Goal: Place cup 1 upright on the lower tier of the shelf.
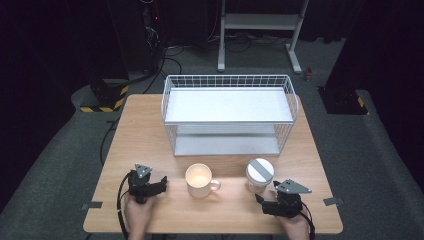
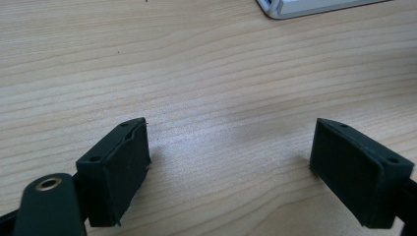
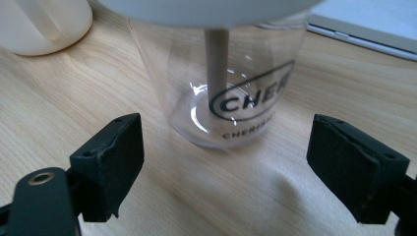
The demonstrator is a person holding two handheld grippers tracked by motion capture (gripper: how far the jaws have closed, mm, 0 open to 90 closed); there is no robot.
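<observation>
A clear plastic cup (image 1: 259,176) with a white lid and a grey stripe stands at the front right of the wooden table (image 1: 145,125). In the right gripper view the cup (image 3: 231,93) shows dark printed lettering and stands just ahead of my right gripper (image 3: 226,142), whose jaws are wide apart with nothing between them. A cream mug (image 1: 200,180) sits left of the cup, its handle toward the cup. My left gripper (image 1: 163,183) rests left of the mug, and in its own view the left gripper (image 2: 228,142) is open over bare wood.
A white wire rack (image 1: 227,112) with two shelves stands at the back middle of the table. Its base corner (image 2: 305,7) lies far ahead of the left gripper. The mug (image 3: 44,24) is at the upper left in the right gripper view. A hand holds each gripper at the front edge.
</observation>
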